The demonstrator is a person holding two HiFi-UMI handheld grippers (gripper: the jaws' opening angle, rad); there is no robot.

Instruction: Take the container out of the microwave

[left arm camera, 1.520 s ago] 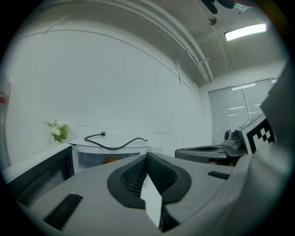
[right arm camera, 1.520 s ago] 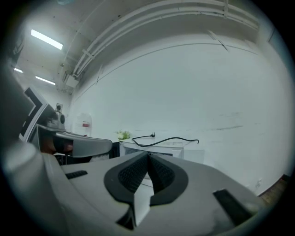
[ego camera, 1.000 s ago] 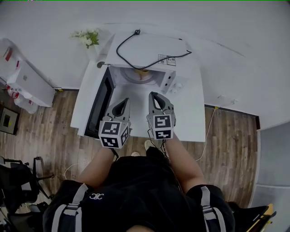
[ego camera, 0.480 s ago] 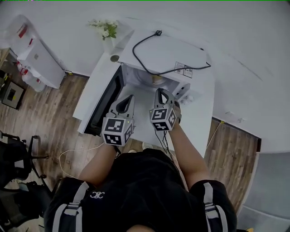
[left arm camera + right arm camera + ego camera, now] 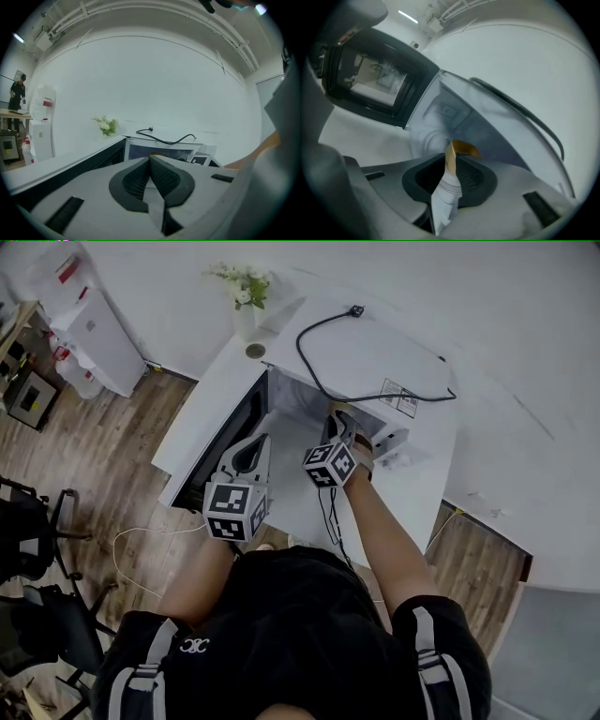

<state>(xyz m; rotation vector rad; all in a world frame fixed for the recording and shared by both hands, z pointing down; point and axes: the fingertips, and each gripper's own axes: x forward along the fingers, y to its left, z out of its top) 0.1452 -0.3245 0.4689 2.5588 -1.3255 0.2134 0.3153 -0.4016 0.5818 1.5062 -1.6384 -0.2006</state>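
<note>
1. The right gripper [image 5: 451, 163] is the busy one. Its jaws are opening, and the wall of the paper container [image 5: 446, 197] stands straight up between the pads. As far as I can see they aren't pinching it yet.
2. The container is white outside and golden-brown inside, with the rim curling just past the fingertips. It sits at the mouth of the microwave [image 5: 375, 357], toward the right of the cavity [image 5: 433, 126]. I can't see whether there's anything in it.
3. The left gripper [image 5: 151, 160] has its jaws together with nothing in them. It hangs near the open door [image 5: 220, 437], left of the right one and clear of the container.
4. Handling guess: thin paper, so light and soft, and it'll crumple if you clamp hard. The rolled rim looks like the stiffest bit. I'd pinch the wall just under the rim, gently, and keep it level in case it's full. A one-sided grip could make it sag or tip.
5. Further out, a black cable [image 5: 302, 348] loops over the microwave's top. There are white flowers [image 5: 246, 282] at the far left corner, and it all sits on a white table [image 5: 422, 479].
</note>
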